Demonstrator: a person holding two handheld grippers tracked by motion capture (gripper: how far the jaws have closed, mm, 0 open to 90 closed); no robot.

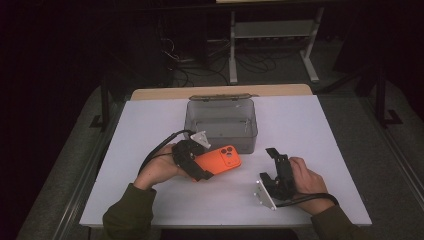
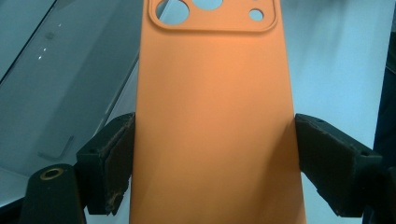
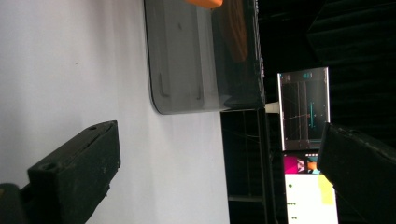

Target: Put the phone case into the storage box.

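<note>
You held the orange phone case point(image 2: 215, 130) clenched in your left tongs point(image 1: 200, 167).
The case hovered just over the desk point(image 1: 300, 125), in front of the grey plastic box point(image 1: 221, 125); its lower end was cut off in the left gripper view. Your right tongs point(image 1: 274, 162) lay on their side on the desk, jaws spread wide and empty, your right hand point(image 1: 307, 182) wrapped around them.

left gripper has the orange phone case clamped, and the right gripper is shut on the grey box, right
Not quite. The left gripper does clamp the orange phone case, but the right gripper is open with nothing between its jaws, apart from the grey box, as the right gripper view shows.
</note>
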